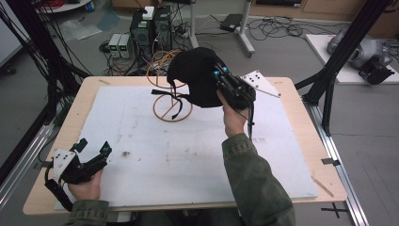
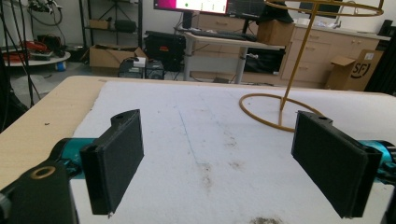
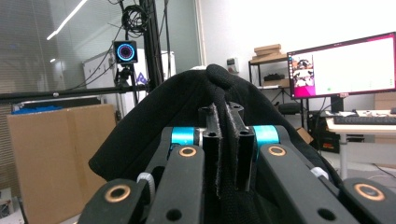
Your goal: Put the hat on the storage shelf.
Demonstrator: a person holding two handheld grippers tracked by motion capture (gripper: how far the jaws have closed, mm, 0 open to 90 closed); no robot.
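Note:
A black cap (image 1: pixel 195 77) hangs in the air over the far middle of the table. My right gripper (image 1: pixel 219 75) is shut on its fabric, and in the right gripper view the jaws (image 3: pixel 225 116) pinch a fold of the cap (image 3: pixel 154 126). Its straps dangle onto a gold wire stand (image 1: pixel 172 121) just left of it. That stand (image 2: pixel 296 70) rises ahead and to the right in the left gripper view. My left gripper (image 1: pixel 94 147) rests at the near left corner, open (image 2: pixel 219 158), nothing between its pads.
A white foam sheet (image 1: pixel 197 155) covers most of the wooden table (image 1: pixel 80 108). Computer boxes and cables (image 1: pixel 150 28) stand on the floor behind the table. A black frame post (image 1: pixel 343 52) rises at the right.

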